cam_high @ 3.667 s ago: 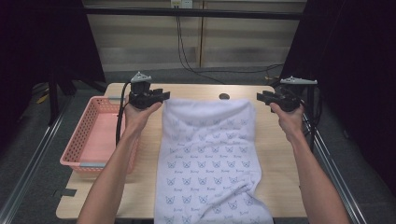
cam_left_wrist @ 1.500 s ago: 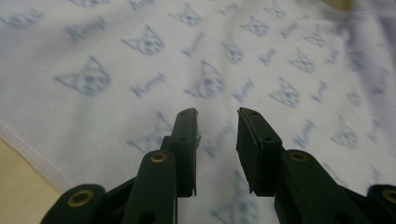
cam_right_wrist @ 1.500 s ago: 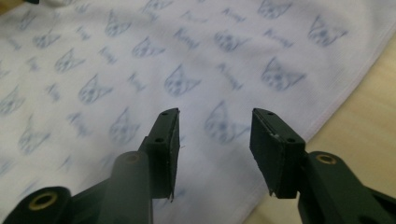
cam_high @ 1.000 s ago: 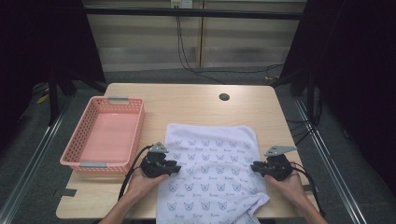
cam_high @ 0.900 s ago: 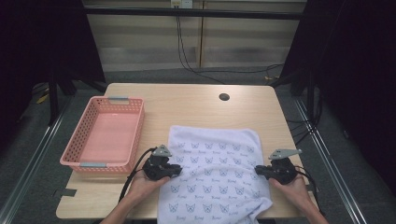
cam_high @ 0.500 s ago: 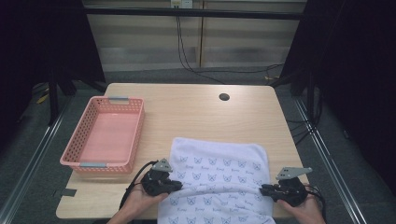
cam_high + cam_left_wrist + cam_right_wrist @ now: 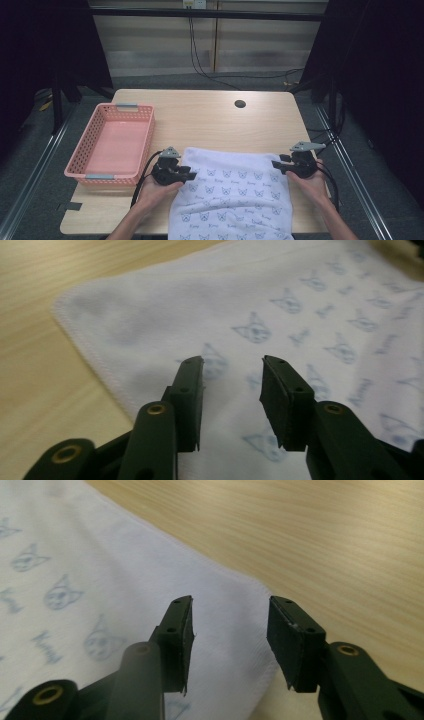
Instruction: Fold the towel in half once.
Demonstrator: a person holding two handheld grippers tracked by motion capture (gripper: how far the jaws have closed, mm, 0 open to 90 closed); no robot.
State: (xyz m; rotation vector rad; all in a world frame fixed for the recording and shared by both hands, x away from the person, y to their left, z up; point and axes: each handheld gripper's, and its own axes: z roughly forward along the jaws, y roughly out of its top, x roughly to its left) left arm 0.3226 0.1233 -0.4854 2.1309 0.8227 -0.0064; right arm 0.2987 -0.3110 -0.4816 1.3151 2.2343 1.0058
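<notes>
Folded towel [image 7: 235,192] lies on worktop [image 7: 200,115], near edge. Left claw [image 7: 231,390] and right claw [image 7: 227,635], jaws just opened, released, empty. Withdraw level; avoid snagging fold.

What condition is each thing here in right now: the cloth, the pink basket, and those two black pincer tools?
Towel: spread flat, near end hanging over the table edge.
Basket: upright, empty, left of the towel.
Left gripper: open above the towel's left corner, jaws just opened, nothing between them.
Right gripper: open above the towel's right corner, jaws just opened, nothing held.
Table: bare wood beyond the towel.
</notes>
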